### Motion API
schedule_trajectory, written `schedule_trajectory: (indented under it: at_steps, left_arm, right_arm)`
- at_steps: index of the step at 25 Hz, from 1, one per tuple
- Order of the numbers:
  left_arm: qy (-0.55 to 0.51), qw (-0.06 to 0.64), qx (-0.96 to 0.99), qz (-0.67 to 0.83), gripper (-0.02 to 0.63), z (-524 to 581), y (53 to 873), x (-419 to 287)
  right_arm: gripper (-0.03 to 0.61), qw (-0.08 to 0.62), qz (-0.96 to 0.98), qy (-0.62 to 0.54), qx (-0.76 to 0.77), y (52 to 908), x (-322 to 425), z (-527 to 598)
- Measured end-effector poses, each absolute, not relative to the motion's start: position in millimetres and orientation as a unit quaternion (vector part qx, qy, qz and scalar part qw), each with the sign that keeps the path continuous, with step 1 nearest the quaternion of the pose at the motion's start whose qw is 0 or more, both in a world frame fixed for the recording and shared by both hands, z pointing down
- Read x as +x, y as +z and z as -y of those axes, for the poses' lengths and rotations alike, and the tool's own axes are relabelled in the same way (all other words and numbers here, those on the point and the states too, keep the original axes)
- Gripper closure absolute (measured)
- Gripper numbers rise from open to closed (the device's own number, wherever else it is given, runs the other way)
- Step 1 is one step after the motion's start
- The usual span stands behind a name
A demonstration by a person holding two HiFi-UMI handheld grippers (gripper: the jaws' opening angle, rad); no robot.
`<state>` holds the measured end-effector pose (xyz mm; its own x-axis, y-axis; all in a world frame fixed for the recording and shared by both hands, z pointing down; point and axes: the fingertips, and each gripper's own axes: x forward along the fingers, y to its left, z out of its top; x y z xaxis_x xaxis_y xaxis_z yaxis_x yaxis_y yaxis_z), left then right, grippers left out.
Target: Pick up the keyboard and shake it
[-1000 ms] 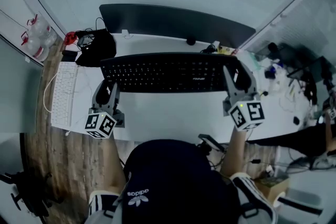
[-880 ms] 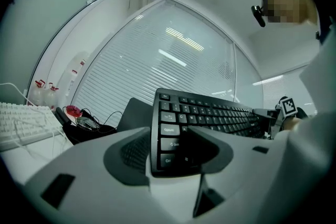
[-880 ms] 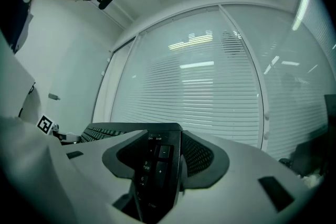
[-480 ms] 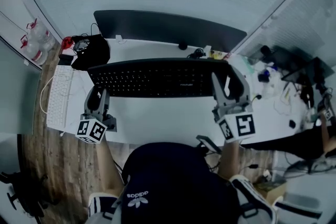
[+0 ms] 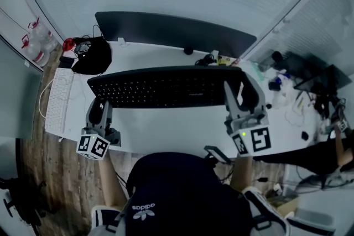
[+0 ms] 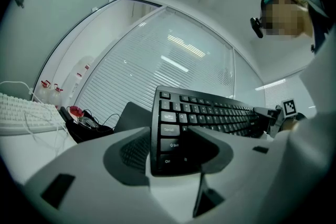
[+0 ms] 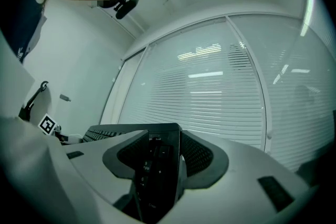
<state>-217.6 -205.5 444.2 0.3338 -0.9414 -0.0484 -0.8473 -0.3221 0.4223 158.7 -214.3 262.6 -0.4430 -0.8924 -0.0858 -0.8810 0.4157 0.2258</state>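
Both grippers are loaded. Left gripper (image 5: 101, 106) is closed on the left end of the keyboard (image 5: 166, 85). Its jaws pinch the Ctrl/Shift corner, key face toward that gripper's camera. Right gripper (image 5: 241, 92) is closed on the numpad end, with the board edge-on between the pads. The board spans the two, long side roughly parallel to the front edge of the desk (image 5: 166, 125), over its middle. I judge it's lifted clear: both gripper views show blinds behind it, not desk. So the pick is done and the shake is the step in hand.

How I'd run it:
- Hold both clamps tight, no regrip.
- Move both hands in phase so the board doesn't twist or lever out of a jaw.
- The left bite sits on a corner, so I'd expect that end to pivot or slip first. Use short sharp strokes, not big swings.
- Work over the open front half of the desk.

Farther back there's a monitor (image 5: 171, 30) along the back edge, a black bag (image 5: 91, 58) with cables at the back left corner, and a white keyboard (image 5: 55, 105) at the left edge. Don't swing toward any of those.
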Motion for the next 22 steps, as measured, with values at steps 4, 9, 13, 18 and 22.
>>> schedule_trajectory:
  at_steps: [4, 9, 13, 18, 22]
  left_arm:
    - [-0.129, 0.157, 0.8, 0.565, 0.399, 214.7, 439.0, -220.0]
    - [-0.125, 0.159, 0.803, 0.561, 0.399, 213.6, 437.1, -221.9]
    - [-0.122, 0.173, 0.8, 0.561, 0.399, 226.8, 442.5, -218.2]
    - [-0.126, 0.181, 0.803, 0.553, 0.399, 231.7, 448.7, -219.4]
    - [-0.121, 0.17, 0.804, 0.557, 0.399, 237.5, 443.1, -218.0]
  right_arm:
    - [0.388, 0.014, 0.847, -0.106, 0.521, 266.0, 161.5, 232.4]
    - [0.388, 0.013, 0.845, -0.117, 0.522, 260.1, 160.0, 221.2]
    - [0.39, 0.013, 0.844, -0.113, 0.524, 260.8, 158.1, 244.1]
    - [0.396, 0.007, 0.848, -0.108, 0.519, 260.2, 159.4, 244.8]
    - [0.394, 0.002, 0.841, -0.091, 0.534, 261.9, 161.7, 250.6]
